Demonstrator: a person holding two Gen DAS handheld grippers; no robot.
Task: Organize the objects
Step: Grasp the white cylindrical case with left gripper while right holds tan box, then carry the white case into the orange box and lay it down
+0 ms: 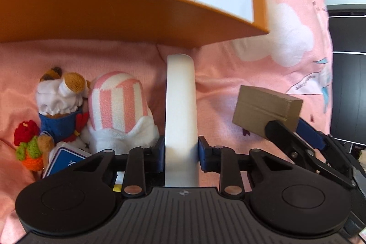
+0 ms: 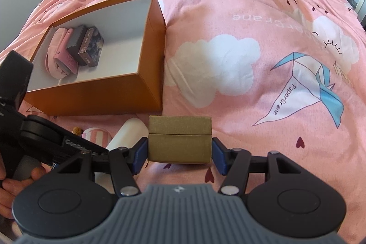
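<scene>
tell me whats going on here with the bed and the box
A person is tidying things off a pink bedspread into an open orange box, a handheld gripper in each hand. The left gripper is clamped on a white cylinder; the right gripper holds a small gold box. A pink pouch and two dark small boxes already sit inside. A striped plush and other small toys are on the bed beside the box.
</scene>
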